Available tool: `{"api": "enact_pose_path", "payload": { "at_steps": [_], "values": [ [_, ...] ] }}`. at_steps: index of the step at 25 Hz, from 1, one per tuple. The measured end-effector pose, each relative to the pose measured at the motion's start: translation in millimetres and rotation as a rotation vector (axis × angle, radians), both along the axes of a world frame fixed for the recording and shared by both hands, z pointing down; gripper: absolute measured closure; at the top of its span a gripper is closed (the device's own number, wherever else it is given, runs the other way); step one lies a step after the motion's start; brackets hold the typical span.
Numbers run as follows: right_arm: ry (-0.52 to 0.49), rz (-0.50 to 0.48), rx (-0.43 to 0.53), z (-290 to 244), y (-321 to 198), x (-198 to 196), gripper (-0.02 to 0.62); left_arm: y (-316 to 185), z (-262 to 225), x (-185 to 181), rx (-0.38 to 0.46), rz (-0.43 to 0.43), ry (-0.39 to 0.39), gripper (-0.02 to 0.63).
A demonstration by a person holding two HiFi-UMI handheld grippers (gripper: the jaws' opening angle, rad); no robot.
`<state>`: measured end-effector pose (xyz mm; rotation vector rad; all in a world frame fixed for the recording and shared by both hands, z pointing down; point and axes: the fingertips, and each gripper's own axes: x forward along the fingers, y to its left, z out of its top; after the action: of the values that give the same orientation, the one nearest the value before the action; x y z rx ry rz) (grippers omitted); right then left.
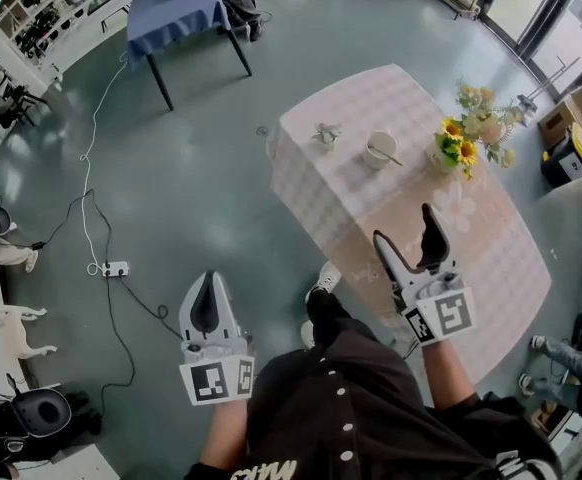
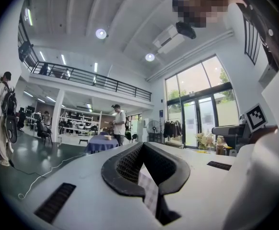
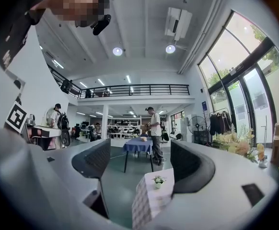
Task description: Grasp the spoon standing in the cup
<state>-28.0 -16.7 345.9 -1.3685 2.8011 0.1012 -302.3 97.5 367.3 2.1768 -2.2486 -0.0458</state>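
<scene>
One round white cup (image 1: 379, 149) on the checked tablecloth (image 1: 321, 193), at 12 o'clock from the right gripper (image 1: 407, 224), well apart. One thin spoon (image 1: 389, 157) standing in it, long axis tilted, handle over the rim toward 4 o'clock. Right jaws spread wide, empty. Left gripper (image 1: 209, 280) pressed closed on nothing, off the cloth at 8 o'clock.

Matt tablecloth (image 1: 343, 183); perhaps ceramic cup (image 1: 378, 154)

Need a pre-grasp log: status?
Left gripper shut, empty. Right gripper open, empty. Spoon in cup, untouched. Path looks clear.
</scene>
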Motion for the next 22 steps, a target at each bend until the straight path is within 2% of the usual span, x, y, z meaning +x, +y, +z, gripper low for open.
{"api": "enact_pose_path", "payload": {
  "at_steps": [8, 22],
  "values": [
    [-0.009, 0.009, -0.003, 0, -64, -14, 0.224, -62, -4, -16, -0.001, -0.002, -0.011, 0.589],
    [-0.007, 0.026, -0.01, -11, -176, -6, 0.224, -182, -19, -10, 0.003, 0.019, -0.011, 0.589]
  ]
}}
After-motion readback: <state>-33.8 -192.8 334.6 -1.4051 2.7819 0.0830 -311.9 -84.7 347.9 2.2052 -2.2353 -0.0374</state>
